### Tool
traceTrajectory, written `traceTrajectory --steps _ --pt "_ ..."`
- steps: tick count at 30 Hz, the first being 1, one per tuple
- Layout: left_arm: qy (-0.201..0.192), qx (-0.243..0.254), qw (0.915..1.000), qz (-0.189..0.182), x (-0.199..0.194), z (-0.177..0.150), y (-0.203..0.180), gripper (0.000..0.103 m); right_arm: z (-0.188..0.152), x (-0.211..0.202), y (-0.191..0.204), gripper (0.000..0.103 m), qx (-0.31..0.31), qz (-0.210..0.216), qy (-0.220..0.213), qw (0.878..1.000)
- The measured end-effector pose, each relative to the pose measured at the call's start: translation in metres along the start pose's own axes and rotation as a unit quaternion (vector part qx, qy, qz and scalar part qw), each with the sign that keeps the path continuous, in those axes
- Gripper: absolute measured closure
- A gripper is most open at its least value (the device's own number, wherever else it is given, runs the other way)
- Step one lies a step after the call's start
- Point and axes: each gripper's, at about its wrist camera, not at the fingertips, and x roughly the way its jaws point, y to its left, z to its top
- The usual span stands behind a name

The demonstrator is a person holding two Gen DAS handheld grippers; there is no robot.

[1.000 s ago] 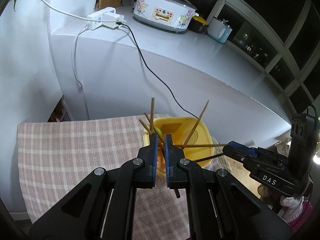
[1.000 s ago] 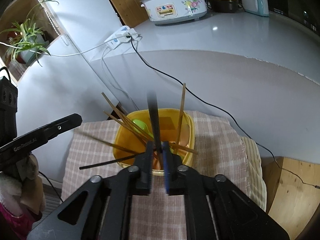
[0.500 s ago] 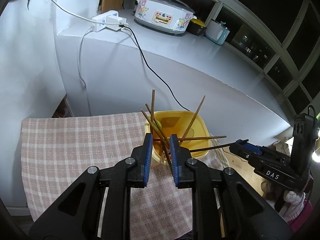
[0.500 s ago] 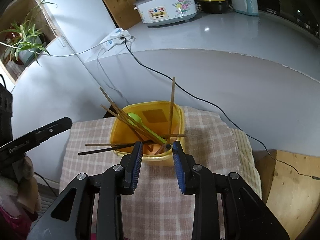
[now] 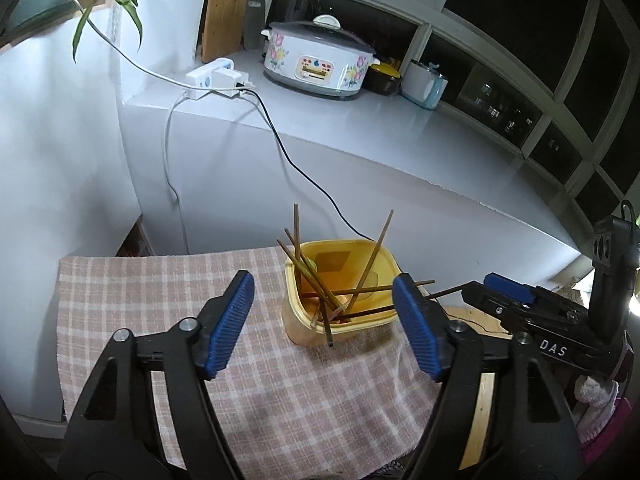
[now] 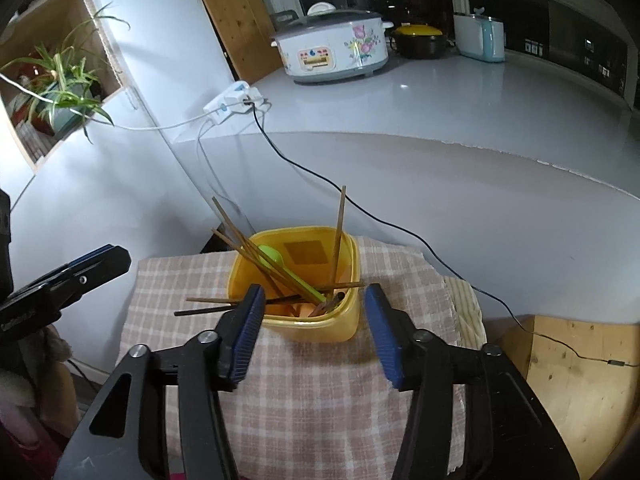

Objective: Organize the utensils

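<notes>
A yellow plastic container (image 5: 304, 322) (image 6: 320, 326) stands on a checked cloth (image 5: 160, 292) (image 6: 320, 392). Several wooden chopsticks (image 5: 296, 236) (image 6: 339, 224) lean in it at different angles, and a green spoon (image 6: 280, 266) lies among them. My left gripper (image 5: 324, 328) is open and empty, its jaws wide apart in front of the container. My right gripper (image 6: 314, 328) is open and empty, its jaws on either side of the container's near wall. The right gripper also shows at the right edge of the left wrist view (image 5: 508, 292).
A white counter (image 5: 360, 128) rises behind the cloth-covered table. On it stand a flowered rice cooker (image 5: 320, 64), a power strip (image 5: 212, 78) with a black cable (image 5: 304, 176) trailing down, a dark pot and a blue-white appliance. A wooden stool (image 6: 580, 364) is at right.
Both grippers were shut on chopsticks over the container. They have opened wide, let the chopsticks drop into it and drawn back.
</notes>
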Motion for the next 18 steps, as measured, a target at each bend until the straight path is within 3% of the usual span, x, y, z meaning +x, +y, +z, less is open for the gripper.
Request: traceTrajectory --steps 14,16,18 --pt "-0.008 -0.004 0.9983 0.058 -0.011 0.0 0.0 0.02 0.002 -0.005 -0.004 0.038 0.015 0.005 -0.014 1.0" --pt "-0.012 -0.002 0.9979 0.064 -0.012 0.001 -0.001 0.016 0.002 -0.006 -0.004 0.038 0.015 0.006 -0.015 1.0" --pt "-0.018 0.007 0.997 0.075 -0.015 0.001 -0.004 0.0 0.002 -0.007 -0.005 0.038 0.015 0.007 -0.016 1.0"
